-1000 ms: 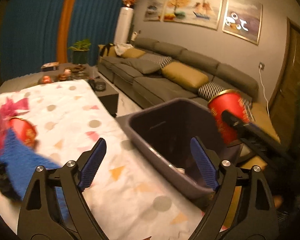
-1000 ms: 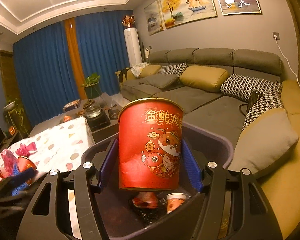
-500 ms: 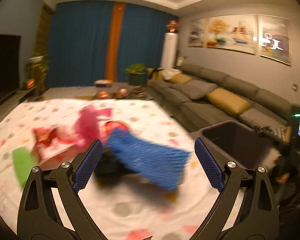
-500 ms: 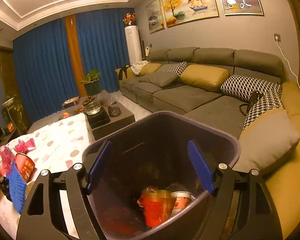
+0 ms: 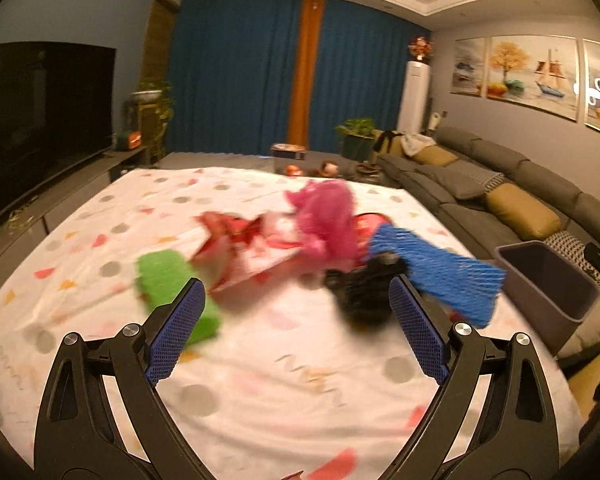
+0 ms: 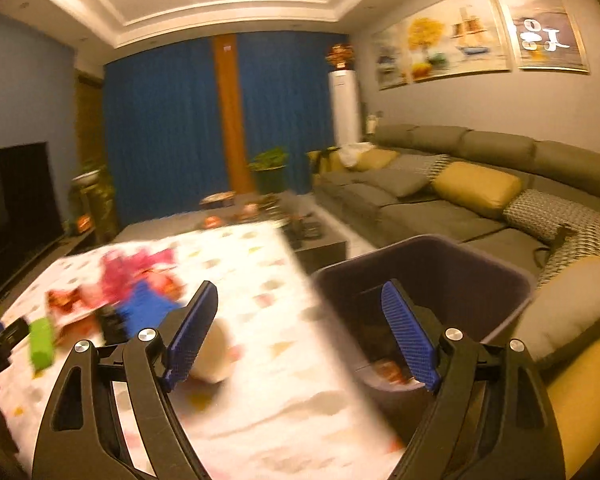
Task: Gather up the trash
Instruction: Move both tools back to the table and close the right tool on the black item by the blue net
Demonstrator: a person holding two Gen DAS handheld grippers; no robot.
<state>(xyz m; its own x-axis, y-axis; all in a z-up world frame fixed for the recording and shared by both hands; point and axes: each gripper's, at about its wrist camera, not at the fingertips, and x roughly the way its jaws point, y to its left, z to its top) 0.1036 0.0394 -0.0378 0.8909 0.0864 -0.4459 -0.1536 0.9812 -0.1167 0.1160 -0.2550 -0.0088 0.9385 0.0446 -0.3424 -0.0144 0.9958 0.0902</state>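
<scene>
Purple bin [image 6: 480, 276] beside tablecloth edge [image 6: 300, 280], left gripper [image 5: 296, 332] wide, empty, right gripper [image 6: 300, 336] opening, empty

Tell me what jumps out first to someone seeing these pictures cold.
The heap of bright trash on the spotted tablecloth grabs the eye: a pink net, a blue net to its right, a green piece to its left and red wrappers between. The dark bin stands off the table's right edge, beside the sofa, with some trash inside. Both grippers, left and right, are empty; the right one's jaws are opening.
</scene>
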